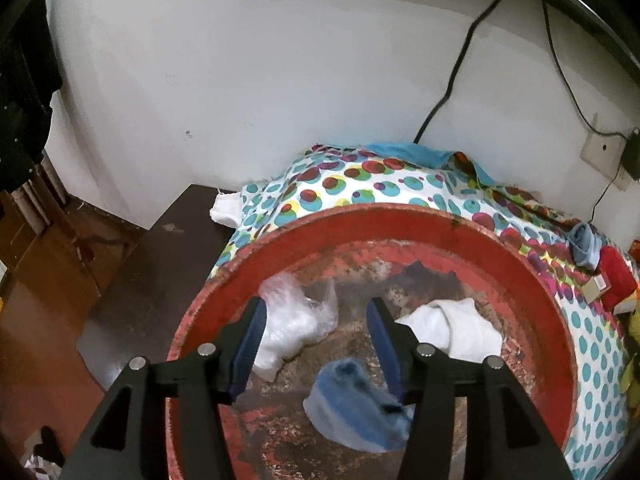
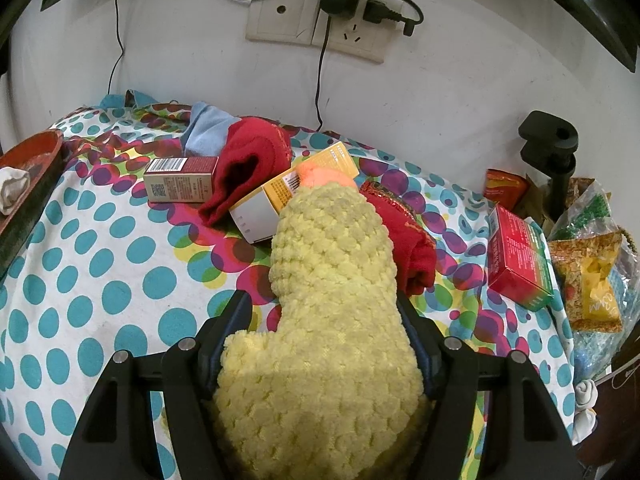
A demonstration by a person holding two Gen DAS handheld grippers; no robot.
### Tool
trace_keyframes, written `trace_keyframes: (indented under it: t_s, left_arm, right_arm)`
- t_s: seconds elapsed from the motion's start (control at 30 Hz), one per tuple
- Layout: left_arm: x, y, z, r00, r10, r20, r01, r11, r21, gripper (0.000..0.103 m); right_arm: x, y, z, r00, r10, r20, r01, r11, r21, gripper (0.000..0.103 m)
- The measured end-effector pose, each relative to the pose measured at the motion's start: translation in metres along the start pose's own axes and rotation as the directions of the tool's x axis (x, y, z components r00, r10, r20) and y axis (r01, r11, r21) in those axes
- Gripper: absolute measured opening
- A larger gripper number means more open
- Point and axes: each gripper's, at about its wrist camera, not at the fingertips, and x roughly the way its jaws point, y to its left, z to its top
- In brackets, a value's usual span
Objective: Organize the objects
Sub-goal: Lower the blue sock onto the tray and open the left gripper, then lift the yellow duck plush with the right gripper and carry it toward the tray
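In the left wrist view my left gripper [image 1: 318,312] is open and empty above a worn red basin [image 1: 400,220]. In the basin lie a blue sock [image 1: 352,404], a white sock [image 1: 456,328] and a crumpled clear plastic bag [image 1: 296,320]. In the right wrist view my right gripper [image 2: 324,308] is shut on a fluffy yellow sock [image 2: 332,300] with an orange toe, held over the spotted cloth [image 2: 100,280]. Ahead of it lie a red sock [image 2: 244,168], a light blue sock [image 2: 208,128], a brown box [image 2: 180,180] and a yellow box [image 2: 280,196].
The red basin's edge [image 2: 32,160] shows at the left of the right wrist view. A red and green box [image 2: 520,256], snack packets [image 2: 588,280] and a black clamp stand [image 2: 552,148] are at the right. Cables hang from a wall socket [image 2: 316,16]. A dark table [image 1: 152,280] edge and floor lie left.
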Motion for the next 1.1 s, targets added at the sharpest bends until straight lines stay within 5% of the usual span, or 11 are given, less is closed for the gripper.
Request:
trace_keyframes:
  t_s: [0.53, 0.9, 1.1]
  left_arm:
    - [-0.048, -0.043, -0.036, 0.999, -0.002, 0.047, -0.002, 0.996, 0.084, 0.054]
    - [-0.061, -0.084, -0.066, 0.994, -0.109, 0.011, 0.107, 0.988, 0.111, 0.054]
    - [-0.062, -0.091, -0.072, 0.996, -0.078, 0.032, 0.072, 0.987, 0.146, 0.054]
  right_arm:
    - [-0.008, -0.003, -0.002, 0.999, 0.011, 0.042, -0.011, 1.000, 0.017, 0.064]
    - [-0.023, -0.014, -0.002, 0.993, 0.030, 0.118, -0.037, 0.998, 0.058, 0.062]
    - [-0.022, -0.012, -0.002, 0.994, 0.024, 0.108, -0.030, 0.998, 0.050, 0.062]
